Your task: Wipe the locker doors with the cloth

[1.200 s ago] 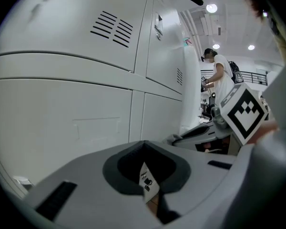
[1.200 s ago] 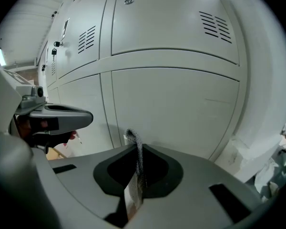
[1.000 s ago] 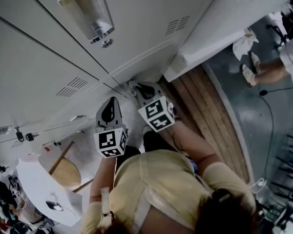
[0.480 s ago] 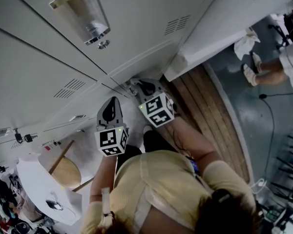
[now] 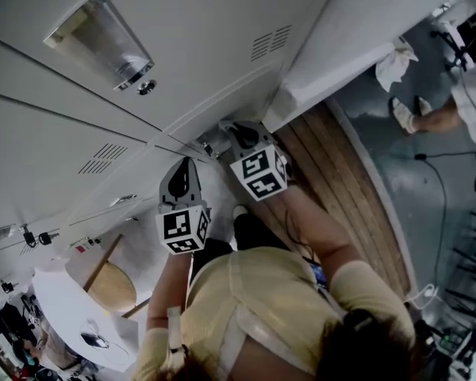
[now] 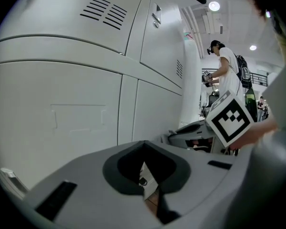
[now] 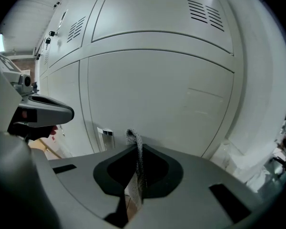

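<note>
Grey locker doors (image 5: 206, 46) with vent slots fill the upper left of the head view. In the right gripper view they stand close ahead as locker doors (image 7: 152, 89). My right gripper (image 5: 236, 132) points at the lockers' lower part and is shut on a thin speckled grey cloth (image 7: 135, 147), which sticks up between the jaws of the right gripper (image 7: 136, 178). My left gripper (image 5: 181, 171) is held beside it to the left, a little back from the doors. Seen in its own view, the left gripper (image 6: 145, 175) has its jaws together with nothing in them.
A wooden slatted strip (image 5: 345, 197) runs along the floor to the right of the lockers. A round wooden stool (image 5: 111, 286) and a white table (image 5: 59, 308) are at lower left. Another person (image 5: 468, 94) stands at far right, beside a floor cable (image 5: 440, 213).
The right gripper has moved slightly up toward the lockers. The head view has shifted, so the locker fittings slide left. The left gripper has barely moved.
</note>
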Motion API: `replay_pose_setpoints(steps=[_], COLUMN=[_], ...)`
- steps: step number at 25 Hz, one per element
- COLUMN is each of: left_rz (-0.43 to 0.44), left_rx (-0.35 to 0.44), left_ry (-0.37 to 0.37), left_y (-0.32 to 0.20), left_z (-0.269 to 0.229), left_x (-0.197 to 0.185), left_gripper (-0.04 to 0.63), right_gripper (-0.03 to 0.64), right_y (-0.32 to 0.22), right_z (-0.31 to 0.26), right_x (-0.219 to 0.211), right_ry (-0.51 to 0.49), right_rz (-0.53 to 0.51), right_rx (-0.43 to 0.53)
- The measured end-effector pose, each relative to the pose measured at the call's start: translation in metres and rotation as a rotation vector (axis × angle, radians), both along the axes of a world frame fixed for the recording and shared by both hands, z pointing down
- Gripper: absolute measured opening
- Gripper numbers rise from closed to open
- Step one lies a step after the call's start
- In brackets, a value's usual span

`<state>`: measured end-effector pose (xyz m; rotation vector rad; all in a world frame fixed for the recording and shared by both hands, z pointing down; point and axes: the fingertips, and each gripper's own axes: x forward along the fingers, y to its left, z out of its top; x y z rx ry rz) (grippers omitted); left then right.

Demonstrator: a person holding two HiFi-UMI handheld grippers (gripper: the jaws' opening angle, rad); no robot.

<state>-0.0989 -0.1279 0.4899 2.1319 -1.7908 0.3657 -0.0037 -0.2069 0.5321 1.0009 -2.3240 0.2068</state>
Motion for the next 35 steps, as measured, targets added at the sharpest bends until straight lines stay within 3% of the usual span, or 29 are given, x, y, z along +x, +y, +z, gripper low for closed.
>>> replay_pose_setpoints(steps=[35], left_rz=[0.131], left_rx=[-0.041], left_ry=[-0.013], left_y=[-0.027], left_z=[0.012], left_x=[0.034], left_gripper=[-0.008], right_gripper=[0.015], right_y=[-0.071], right_z=[0.023], right_x=[0.093], right_ry=[0.039], right_rz=[0.291], right_rx=[-0.017])
